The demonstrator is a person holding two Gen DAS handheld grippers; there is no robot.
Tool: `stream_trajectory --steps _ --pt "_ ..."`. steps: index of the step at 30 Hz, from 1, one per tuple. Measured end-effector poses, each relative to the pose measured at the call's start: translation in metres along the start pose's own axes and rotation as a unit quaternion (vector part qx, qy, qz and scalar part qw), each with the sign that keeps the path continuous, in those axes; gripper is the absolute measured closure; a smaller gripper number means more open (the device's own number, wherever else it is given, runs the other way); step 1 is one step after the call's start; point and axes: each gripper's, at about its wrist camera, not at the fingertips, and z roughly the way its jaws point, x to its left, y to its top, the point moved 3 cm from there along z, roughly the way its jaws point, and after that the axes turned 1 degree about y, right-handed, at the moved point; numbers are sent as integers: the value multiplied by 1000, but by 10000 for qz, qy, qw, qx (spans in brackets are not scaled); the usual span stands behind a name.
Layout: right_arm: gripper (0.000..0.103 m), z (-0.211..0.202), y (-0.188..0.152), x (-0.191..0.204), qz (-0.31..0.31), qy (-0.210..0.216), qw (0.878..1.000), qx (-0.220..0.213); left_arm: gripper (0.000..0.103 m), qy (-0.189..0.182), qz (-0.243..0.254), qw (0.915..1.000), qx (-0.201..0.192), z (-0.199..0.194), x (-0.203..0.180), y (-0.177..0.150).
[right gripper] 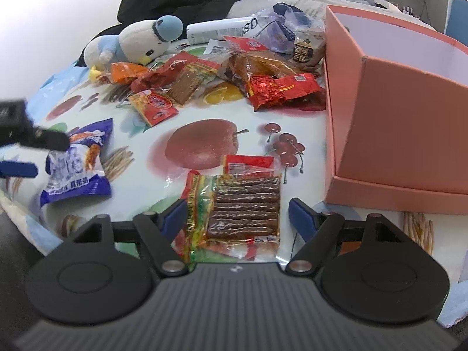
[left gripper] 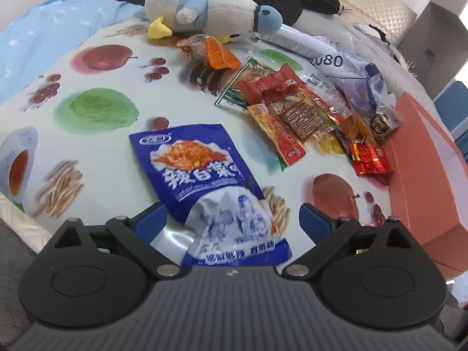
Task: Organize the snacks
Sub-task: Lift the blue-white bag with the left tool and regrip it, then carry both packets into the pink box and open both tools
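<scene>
The left claw [left gripper: 231, 219] is spread wide, and the blue snack bag [left gripper: 204, 181] lies flat on the table [left gripper: 96, 158] between its two blue fingers [left gripper: 152, 219], with neither finger pressing on it. Ahead of this claw and to its right lies a pile of snack packets [left gripper: 298, 111], and further right stands the pink box [left gripper: 427, 175]. Far ahead of the claw, a stuffed bird [left gripper: 204, 11] lies on its side. The right claw [right gripper: 237, 216] is also spread, and the packet of brown sticks [right gripper: 237, 207] lies on the table between its fingers [right gripper: 175, 216]; the left finger is just beside the packet edge, the right finger is apart from it. The pink box [right gripper: 403, 134] is open on top and stands to the right of this claw. A red foil packet [right gripper: 280, 90] lies ahead of the claw, near the box.
</scene>
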Motion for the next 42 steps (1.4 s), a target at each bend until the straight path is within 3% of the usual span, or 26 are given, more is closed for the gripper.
stream_trajectory --steps 3,5,10,21,32,42 --pt "34 0 -1 2 -62 34 10000 -12 4 353 120 9993 -14 9 -7 4" --pt "45 0 -1 3 -148 -68 9999 -26 4 540 246 9982 18 19 -11 5" --pt "48 -2 0 -1 -125 -25 9999 -53 5 830 671 9942 92 37 -18 1" --pt "49 -6 3 -7 -24 -50 9999 -117 29 595 1104 9920 133 33 -26 -5" --pt "49 -24 14 -10 79 -38 9997 -242 31 213 1273 9916 -45 -12 -42 -3" --pt "49 -69 43 -7 208 59 9976 -663 30 -226 1500 9878 -347 -76 -69 15"
